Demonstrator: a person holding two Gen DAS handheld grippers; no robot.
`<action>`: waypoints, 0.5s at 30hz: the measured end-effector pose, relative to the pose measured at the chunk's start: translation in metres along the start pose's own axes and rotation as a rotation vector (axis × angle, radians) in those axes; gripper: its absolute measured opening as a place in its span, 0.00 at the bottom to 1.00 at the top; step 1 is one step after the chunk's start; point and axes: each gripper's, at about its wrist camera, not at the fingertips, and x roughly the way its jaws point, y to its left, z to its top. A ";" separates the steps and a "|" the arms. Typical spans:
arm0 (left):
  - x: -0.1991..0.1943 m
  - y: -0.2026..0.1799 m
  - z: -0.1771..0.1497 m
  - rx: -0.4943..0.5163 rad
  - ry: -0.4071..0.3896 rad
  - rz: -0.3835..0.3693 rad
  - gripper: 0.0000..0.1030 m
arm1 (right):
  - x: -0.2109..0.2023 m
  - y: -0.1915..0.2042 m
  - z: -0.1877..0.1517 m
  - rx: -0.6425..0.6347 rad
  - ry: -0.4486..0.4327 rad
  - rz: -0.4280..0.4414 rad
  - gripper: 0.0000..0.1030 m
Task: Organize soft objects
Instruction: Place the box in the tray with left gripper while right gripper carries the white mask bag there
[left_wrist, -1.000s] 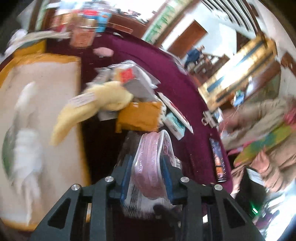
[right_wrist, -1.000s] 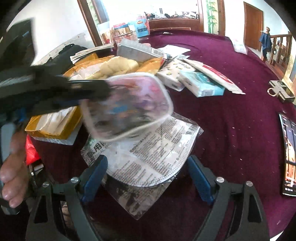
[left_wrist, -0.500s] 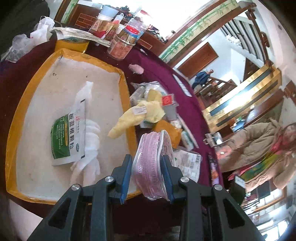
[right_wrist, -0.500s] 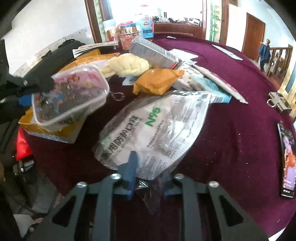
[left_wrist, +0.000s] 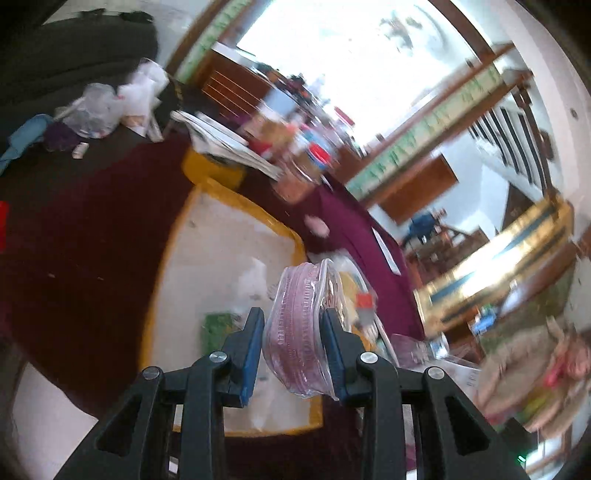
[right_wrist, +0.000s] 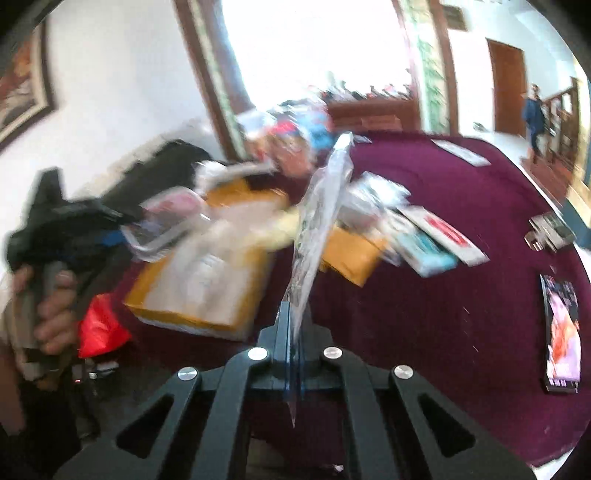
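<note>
Dark red cloth is covering a large round table in a bright room with wooden doors and a big window behind. Both views are blurring with motion. On the cloth a yellow-rimmed tray is sitting, with a green-labelled packet lying inside it.

Near the bottom of the left wrist view, the left gripper is squeezing a clear pack of pink masks between its blue pads, partly open around the pack's thickness, and holding it above the tray's near corner. A person's hand is gripping that tool's handle in the right wrist view.

The right gripper is pinching a clear plastic mask packet by its lower edge, its jaws having just been closing until they meet on the film. The packet is hanging lifted off the cloth, edge-on to the camera, in front of a loose pile of other items: an orange pouch, a teal pack and a yellow plush toy.
</note>
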 end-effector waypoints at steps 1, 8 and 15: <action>-0.004 0.004 0.002 -0.010 -0.020 0.008 0.32 | -0.003 0.007 0.004 -0.016 -0.010 0.024 0.02; 0.002 0.021 0.003 0.001 -0.075 0.178 0.32 | 0.048 0.051 0.038 -0.062 0.078 0.288 0.02; 0.028 0.034 -0.005 0.058 -0.062 0.305 0.32 | 0.136 0.051 0.047 0.028 0.246 0.498 0.02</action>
